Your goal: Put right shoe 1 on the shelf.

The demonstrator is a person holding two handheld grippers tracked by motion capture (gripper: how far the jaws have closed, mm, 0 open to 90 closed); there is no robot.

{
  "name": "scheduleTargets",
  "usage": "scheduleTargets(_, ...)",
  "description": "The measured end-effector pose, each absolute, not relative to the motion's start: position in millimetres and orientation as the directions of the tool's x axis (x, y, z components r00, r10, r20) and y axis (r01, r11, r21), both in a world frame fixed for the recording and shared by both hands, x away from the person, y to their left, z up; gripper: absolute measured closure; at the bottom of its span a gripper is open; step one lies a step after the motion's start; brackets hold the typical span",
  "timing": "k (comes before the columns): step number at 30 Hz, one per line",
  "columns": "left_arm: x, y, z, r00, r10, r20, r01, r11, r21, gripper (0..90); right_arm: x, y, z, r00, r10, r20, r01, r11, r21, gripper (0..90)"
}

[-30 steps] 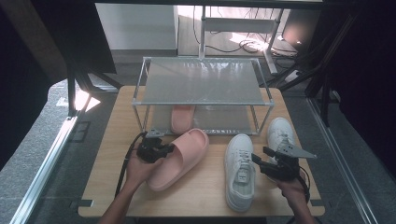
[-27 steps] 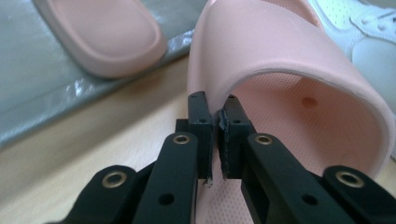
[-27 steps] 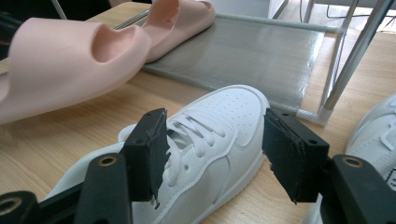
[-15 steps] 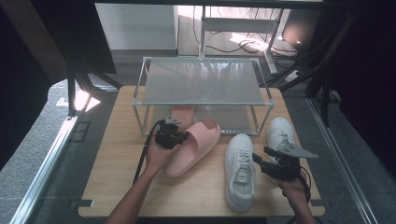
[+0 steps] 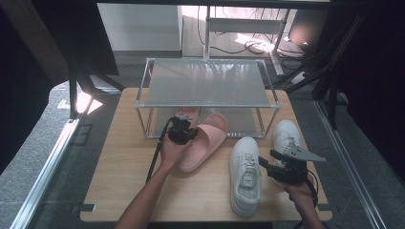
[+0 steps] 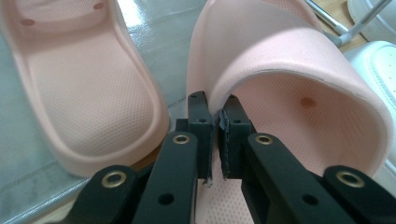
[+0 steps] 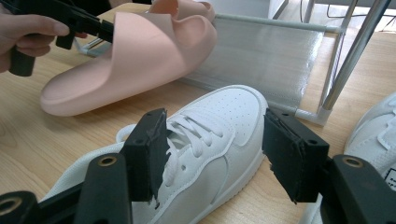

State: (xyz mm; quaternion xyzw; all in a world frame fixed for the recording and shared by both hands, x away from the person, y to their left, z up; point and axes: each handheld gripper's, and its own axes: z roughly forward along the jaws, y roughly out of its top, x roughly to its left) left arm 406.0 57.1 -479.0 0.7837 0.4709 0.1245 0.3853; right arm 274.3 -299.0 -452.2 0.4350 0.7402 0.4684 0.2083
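- Our left gripper (image 5: 184, 130) has its jaws pinched nearly shut on the strap edge of the pink slide (image 5: 203, 140), whose toe reaches the rack's (image 5: 143, 106) lower shelf while the heel sits on the table (image 5: 119, 176).
- The pinch is thin (just the rim), so the slide could slip out or twist as we push.
- It may bump the second slide (image 6: 79, 84) already on the shelf, or catch the rack's front bar.
- Our right gripper (image 7: 215, 154) waits with jaws wide apart over the white sneaker (image 5: 245, 174), gripping nothing.
- The shelf's depth behind the slides is hard to judge; the other sneaker (image 5: 285, 138) is partly covered.
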Motion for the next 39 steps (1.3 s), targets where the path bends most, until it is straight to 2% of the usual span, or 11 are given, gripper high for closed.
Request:
scheduleTargets(29,436,31,-500,0.475,0.871,-0.124,0.637,-0.243,0.732,83.5,275,-299,-454,-0.536,0.838,0.103,0.453,0.183,0.872,41.2)
scheduleTargets(31,435,32,-500,0.478,0.869,-0.13,0.636,-0.24,0.734,80.8,275,-299,-454,-0.536,0.838,0.102,0.453,0.184,0.872,41.2)
scheduleTargets(34,432,33,-499,0.48,0.866,-0.141,0.632,-0.23,0.74,68.0,275,-299,-454,-0.537,0.838,0.101,0.452,0.185,0.873,41.2)
scheduleTargets(39,421,40,-493,0.508,0.848,-0.152,0.626,-0.243,0.741,54.2,275,-300,-454,-0.536,0.838,0.1,0.452,0.184,0.873,41.2)
